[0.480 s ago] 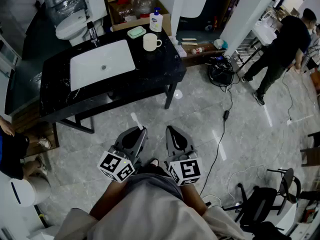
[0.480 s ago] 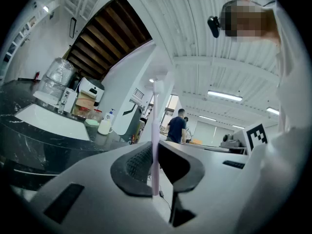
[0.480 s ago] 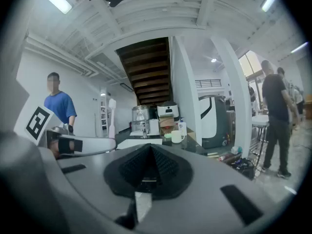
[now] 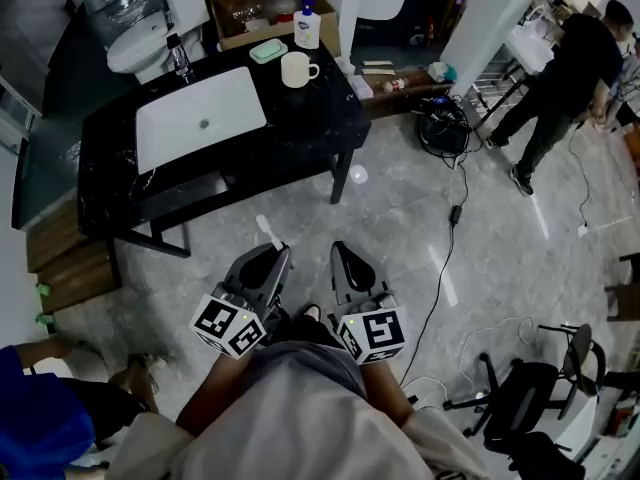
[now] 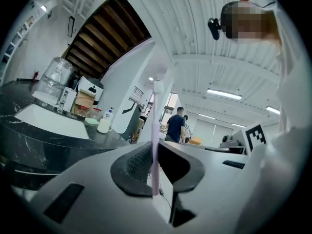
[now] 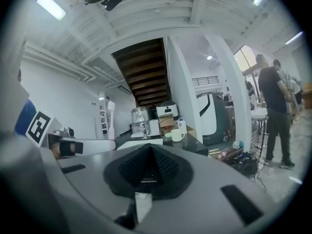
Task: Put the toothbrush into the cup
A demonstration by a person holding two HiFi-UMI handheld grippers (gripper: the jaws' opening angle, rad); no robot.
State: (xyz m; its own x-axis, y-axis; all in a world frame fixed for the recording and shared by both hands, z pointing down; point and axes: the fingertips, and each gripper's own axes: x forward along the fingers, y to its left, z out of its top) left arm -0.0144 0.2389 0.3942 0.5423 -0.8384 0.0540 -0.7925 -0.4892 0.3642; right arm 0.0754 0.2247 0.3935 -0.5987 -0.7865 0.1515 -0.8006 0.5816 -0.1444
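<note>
- Left claw (image 4: 277,260) is clamped on the toothbrush (image 5: 155,126). The pale handle stands upright between the ribbed pads, and the bristle end pokes up and out past the jaw tips.
- Right claw (image 4: 343,258) has its jaws pressed together with nothing between them, and it hangs just beside the left one.
- Both claws sit low over the floor, close to the person's body. The cup (image 4: 296,69) is well apart from them, up on the black counter (image 4: 300,133) to the right of the white sink (image 4: 200,116).
- The cup stands upright with its mouth open, and I can see nothing in it from here.
- Handling call: the brush looks light, thin and stiff, a smooth plastic stick, so weight should be no issue. A slick, narrow handle could pivot or slide in the pads if it gets knocked.
- The hold is low on the handle, which leaves most of the brush free above the jaws. That looks a fair place to hold it, with plenty of length to go over the rim.
- The long free end will swing wide with any wrist roll, so a steady carry seems wise.
- The cup looks like a light mug that could shift if the brush taps its rim. I'd come down from above into the middle of the mouth, and only then let the jaws part.
</note>
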